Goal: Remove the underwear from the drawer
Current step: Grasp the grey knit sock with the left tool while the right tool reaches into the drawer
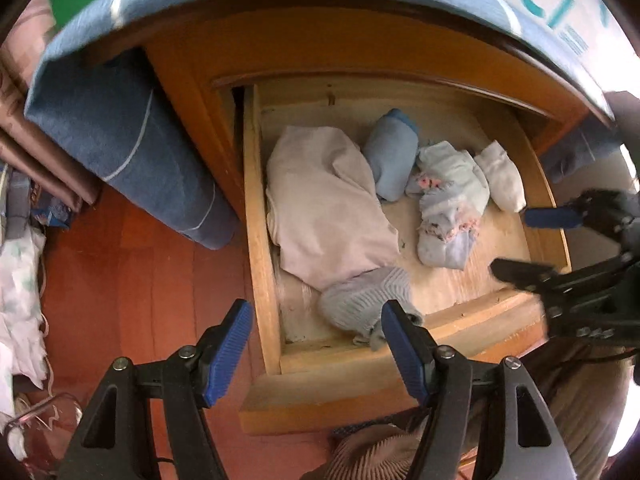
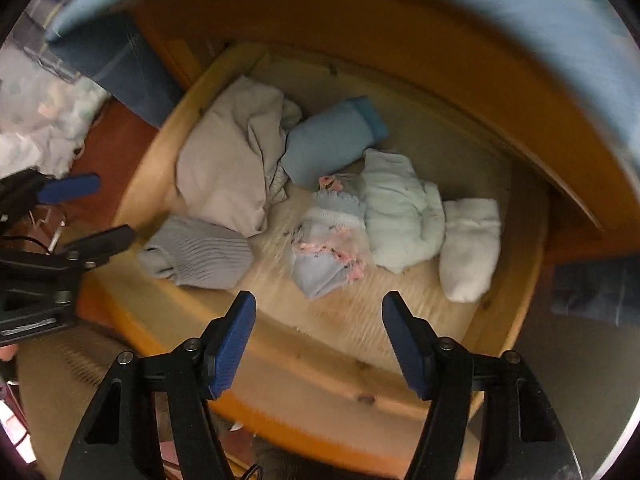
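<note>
The wooden drawer point(image 1: 260, 248) point(image 2: 304, 364) is pulled open. Inside lie a large beige garment point(image 1: 328, 208) point(image 2: 228, 164), a ribbed grey piece point(image 1: 364, 296) point(image 2: 200, 256), a blue roll point(image 1: 392, 156) point(image 2: 328, 140), light-blue underwear with pink trim point(image 1: 448, 216) point(image 2: 328, 248), a pale mint piece point(image 2: 400, 204) and a white roll point(image 1: 502, 180) point(image 2: 468, 248). My left gripper point(image 1: 316, 348) point(image 2: 96, 208) is open and empty above the drawer's front-left corner. My right gripper point(image 2: 318, 340) point(image 1: 516, 240) is open and empty above the drawer's front, near the pink-trimmed underwear.
A blue bedspread point(image 1: 132, 140) point(image 2: 116, 60) hangs over the bed above and left of the drawer. Red-brown wooden floor point(image 1: 132, 280) lies to the left, with white patterned cloth point(image 1: 20, 300) point(image 2: 48, 120) at the far left.
</note>
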The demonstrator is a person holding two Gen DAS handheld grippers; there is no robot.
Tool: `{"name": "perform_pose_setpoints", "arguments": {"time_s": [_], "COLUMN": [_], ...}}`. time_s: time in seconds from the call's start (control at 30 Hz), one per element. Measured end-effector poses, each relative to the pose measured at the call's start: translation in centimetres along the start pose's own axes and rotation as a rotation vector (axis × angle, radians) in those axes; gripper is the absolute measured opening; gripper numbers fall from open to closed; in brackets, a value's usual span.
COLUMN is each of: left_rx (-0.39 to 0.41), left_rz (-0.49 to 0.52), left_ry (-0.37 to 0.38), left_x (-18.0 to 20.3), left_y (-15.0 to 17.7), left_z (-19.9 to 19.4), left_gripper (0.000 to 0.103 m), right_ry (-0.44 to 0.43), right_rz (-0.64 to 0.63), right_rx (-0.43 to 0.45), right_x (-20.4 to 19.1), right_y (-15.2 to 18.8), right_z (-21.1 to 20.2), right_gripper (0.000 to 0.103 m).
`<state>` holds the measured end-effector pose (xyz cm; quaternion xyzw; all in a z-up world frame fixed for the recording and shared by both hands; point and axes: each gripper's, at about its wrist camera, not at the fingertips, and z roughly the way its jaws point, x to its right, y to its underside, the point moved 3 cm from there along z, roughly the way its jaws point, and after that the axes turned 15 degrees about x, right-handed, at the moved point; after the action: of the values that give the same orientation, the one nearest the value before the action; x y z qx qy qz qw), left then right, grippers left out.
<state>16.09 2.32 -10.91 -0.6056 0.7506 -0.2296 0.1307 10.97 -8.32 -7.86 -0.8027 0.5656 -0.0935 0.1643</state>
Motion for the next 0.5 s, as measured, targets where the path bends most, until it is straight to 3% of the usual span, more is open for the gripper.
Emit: {"name": "perform_pose_setpoints", "arguments": {"time_s": [0.5], "left_rx": [-0.048], "left_rz": [0.019], "left_ry": [0.010], "left_x": [-1.1], "left_y": [-0.5], "left_z": [1.8], "left_gripper": [0.069], "right_ry": [0.058], "right_rz": [-0.074], "right_rx": [-0.155], "right_x": [-0.5], "right_y": [-1.0], "right_z": [7.8], "right_gripper": [0.063]}}
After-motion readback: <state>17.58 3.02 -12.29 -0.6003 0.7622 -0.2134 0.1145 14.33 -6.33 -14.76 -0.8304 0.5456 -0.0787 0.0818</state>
